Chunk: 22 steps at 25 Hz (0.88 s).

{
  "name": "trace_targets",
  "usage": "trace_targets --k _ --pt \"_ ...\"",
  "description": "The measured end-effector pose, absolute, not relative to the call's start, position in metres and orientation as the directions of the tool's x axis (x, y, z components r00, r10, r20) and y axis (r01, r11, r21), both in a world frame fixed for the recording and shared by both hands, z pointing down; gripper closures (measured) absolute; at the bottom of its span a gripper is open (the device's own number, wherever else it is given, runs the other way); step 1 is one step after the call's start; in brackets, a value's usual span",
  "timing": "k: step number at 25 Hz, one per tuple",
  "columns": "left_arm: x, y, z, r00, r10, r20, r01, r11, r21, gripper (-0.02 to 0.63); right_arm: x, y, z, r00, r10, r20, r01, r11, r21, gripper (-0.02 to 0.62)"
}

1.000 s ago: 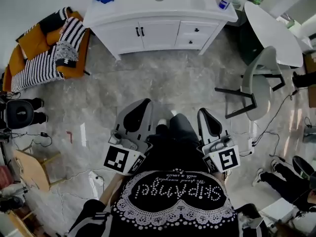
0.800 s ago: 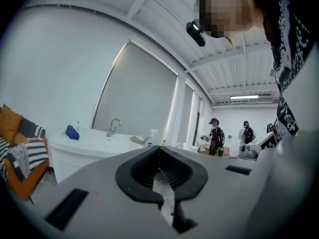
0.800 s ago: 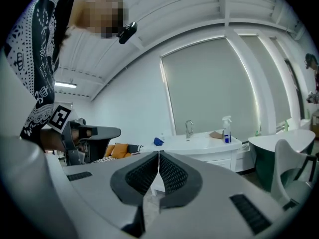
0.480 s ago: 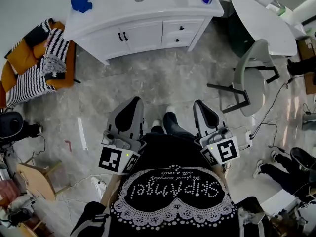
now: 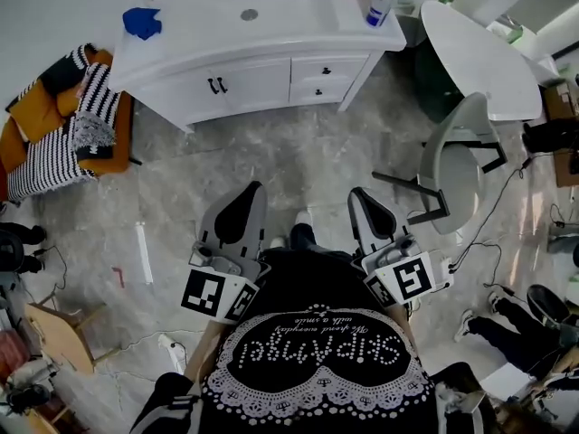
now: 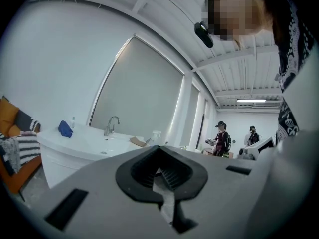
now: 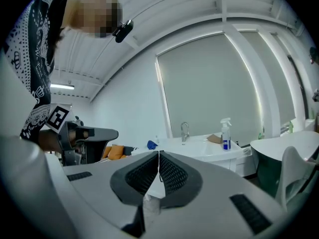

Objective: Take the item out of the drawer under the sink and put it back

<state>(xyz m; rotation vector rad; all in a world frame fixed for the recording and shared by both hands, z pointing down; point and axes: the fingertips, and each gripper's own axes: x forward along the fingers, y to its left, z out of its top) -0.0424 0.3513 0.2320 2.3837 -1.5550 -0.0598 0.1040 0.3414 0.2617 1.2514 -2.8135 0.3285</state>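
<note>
Nearer than a second ago, the vanity (image 5: 258,84) lies ahead of my left gripper (image 5: 252,189) and right gripper (image 5: 358,193) (jaws closed on nothing), its drawers (image 5: 327,69) toward the right gripper's side.

The room is lit evenly and brightly; a strip lamp (image 6: 251,100) is seen overhead. Soft glare is spread over the floor (image 5: 317,156). Both gripper views are bent by fisheye, darkened at the corners, and blurred close up.
</note>
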Motion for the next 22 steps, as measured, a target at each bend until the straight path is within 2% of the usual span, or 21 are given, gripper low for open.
trace_targets --k 15,22 --pt "-0.018 0.323 0.22 0.348 -0.934 0.079 -0.905 -0.313 0.288 0.601 0.124 0.306 0.265 -0.727 -0.679 0.106 -0.686 0.709 -0.165 0.577" --pt "0.0 0.31 0.219 0.371 -0.925 0.076 -0.894 -0.334 0.299 0.601 0.137 0.297 0.269 -0.723 -0.683 0.106 -0.689 0.701 -0.184 0.577"
